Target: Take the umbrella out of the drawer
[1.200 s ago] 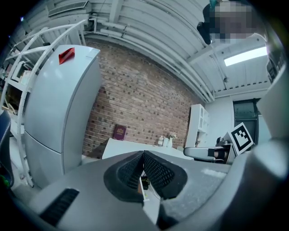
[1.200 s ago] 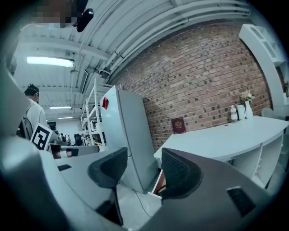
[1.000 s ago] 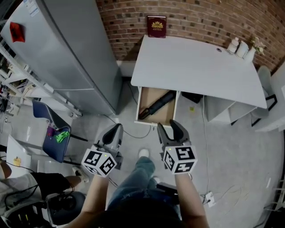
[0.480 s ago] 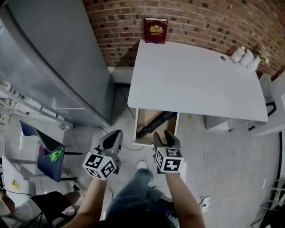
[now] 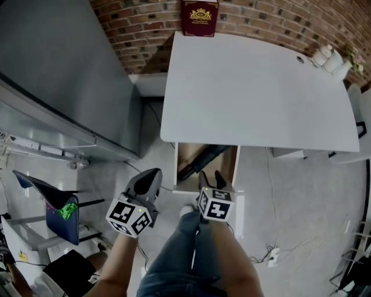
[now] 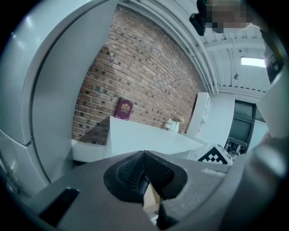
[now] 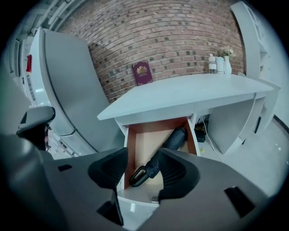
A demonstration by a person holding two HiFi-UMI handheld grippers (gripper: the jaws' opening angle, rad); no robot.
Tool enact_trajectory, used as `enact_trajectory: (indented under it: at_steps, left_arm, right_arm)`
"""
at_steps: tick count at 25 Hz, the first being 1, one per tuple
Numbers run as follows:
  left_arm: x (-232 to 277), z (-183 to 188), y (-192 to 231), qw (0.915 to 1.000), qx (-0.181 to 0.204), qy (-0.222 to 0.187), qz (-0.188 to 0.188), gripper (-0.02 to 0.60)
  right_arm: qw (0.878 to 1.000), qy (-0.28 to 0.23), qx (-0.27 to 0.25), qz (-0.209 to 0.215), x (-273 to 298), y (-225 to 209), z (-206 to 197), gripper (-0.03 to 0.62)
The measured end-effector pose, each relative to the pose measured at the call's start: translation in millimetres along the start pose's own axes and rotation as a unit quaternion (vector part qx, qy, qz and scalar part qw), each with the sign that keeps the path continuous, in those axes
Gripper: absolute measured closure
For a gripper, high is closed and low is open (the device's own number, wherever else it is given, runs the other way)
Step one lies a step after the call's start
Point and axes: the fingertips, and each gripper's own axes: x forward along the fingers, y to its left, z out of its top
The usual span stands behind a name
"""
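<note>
As the black folded umbrella (image 7: 175,139) lies in the open wooden drawer (image 7: 132,149) mid-frame, right tongs (image 7: 143,170) stand wide, left tongs (image 6: 143,158) closed, empty.

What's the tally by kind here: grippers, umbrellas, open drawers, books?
grippers: 2 (left gripper shut, right gripper open)
umbrella: 1, lying in the drawer
drawer: 1, pulled open
book: 1, maroon, against the brick wall
total: 5
</note>
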Motion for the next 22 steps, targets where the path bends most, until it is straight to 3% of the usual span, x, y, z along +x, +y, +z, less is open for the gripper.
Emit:
enact_trajectory:
  at_steps: [6,10,22]
  left_arm:
    - [22.1,-44.6,6.5,0.9997,-0.004,0.024,0.000,0.584]
    - [37.4,-66.9,14.5,0.9995,0.008,0.030,0.002,0.584]
    - [65.8,-106.2,19.0,0.9989,-0.005,0.042,0.018,0.584]
  right_arm:
    - [0.999,-0.008,0.044,-0.026,44.5,-34.6,-20.0,0.381]
    - [0.995,0.001,0.099,-0.016,80.4,-49.9,-34.5,0.338]
    - [0.984,0.043,0.170,-0.043,158.8,-79.7,-68.0,0.283]
